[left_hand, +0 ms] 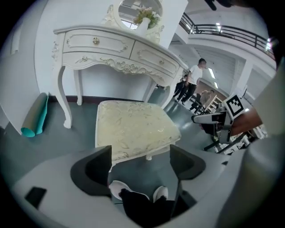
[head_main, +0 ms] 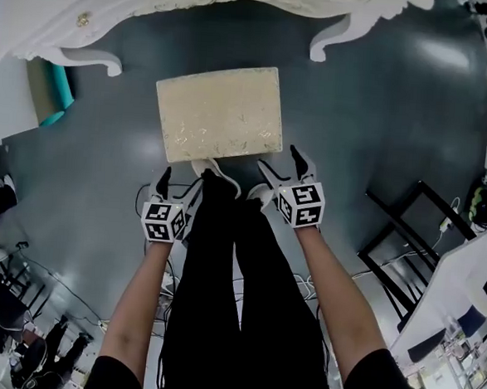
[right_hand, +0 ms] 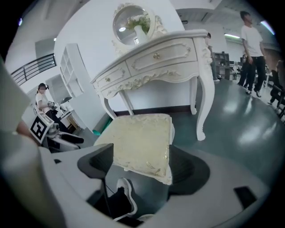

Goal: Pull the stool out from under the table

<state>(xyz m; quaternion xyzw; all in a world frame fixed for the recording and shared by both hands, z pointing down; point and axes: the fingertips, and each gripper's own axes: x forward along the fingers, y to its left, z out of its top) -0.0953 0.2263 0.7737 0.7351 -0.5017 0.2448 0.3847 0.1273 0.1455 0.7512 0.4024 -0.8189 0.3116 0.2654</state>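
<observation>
Stool [head_main: 218, 113]: set clear of table [head_main: 157, 1]
Left gripper [head_main: 180, 183]: jaws spread — nothing held
Right gripper [head_main: 280, 165]: jaws spread — nothing held

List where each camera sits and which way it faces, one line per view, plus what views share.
Head view: on the person's head, facing steeply down at the stool; forearms, legs, left gripper and right gripper show.
Left gripper view: on the left gripper, facing past its open fingers at stool and table; shoes show.
Right gripper view: on the right gripper, facing the stool's corner and table; a shoe shows.
Shared: stool and table throughout; each gripper view catches the other gripper.
</observation>
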